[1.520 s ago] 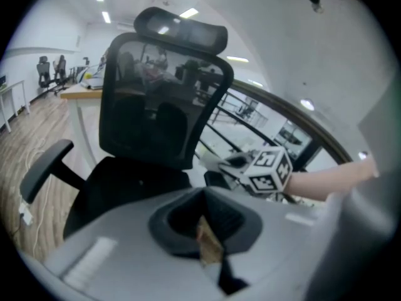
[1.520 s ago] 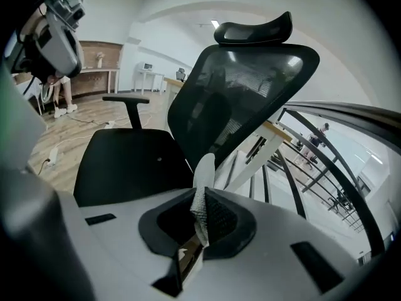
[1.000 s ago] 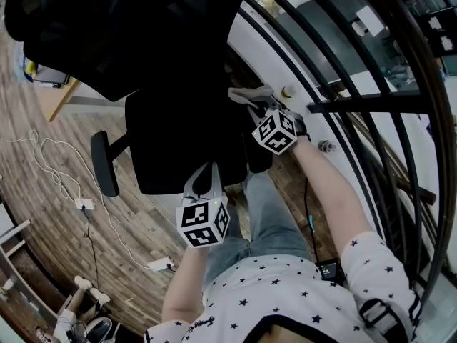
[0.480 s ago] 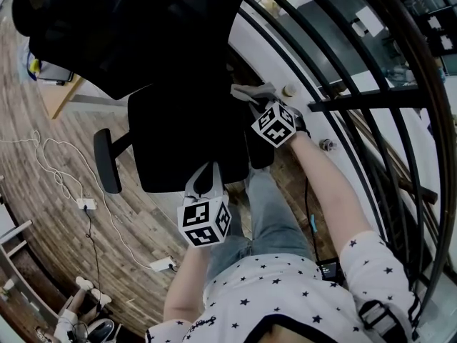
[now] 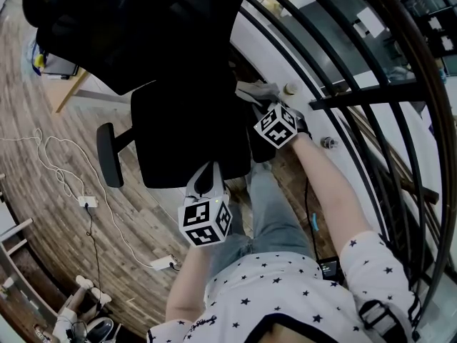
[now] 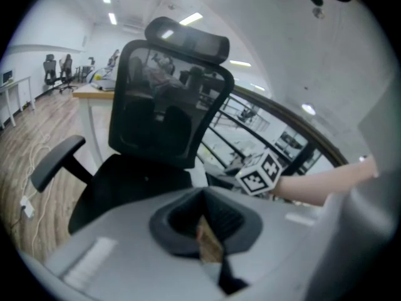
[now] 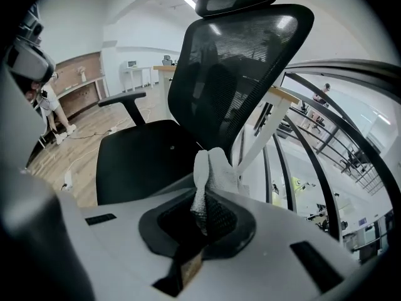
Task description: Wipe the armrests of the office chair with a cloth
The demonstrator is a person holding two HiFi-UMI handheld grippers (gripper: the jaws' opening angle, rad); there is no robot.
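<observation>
Beside the seat of the office chair (image 5: pixel 189 131), on the side nearest the railing, held the white cloth (image 7: pixel 210 167) pinched between the closed jaws of the right gripper (image 7: pixel 202 199), with the loose end standing up past the tips. Could not confirm any contact of cloth and chair; seemed to hang in the air just near the seat edge. Carried nothing in the left gripper (image 6: pixel 205 223), jaws pressed together, low before the seat front. Judged the wiping as barely begun or not yet begun. Saw the far armrest (image 5: pixel 109 154) well apart from the cloth, so counted at least that one as work to do. Found no brand or readable writing anywhere, only black-and-white square markers on the gripper cubes.
</observation>
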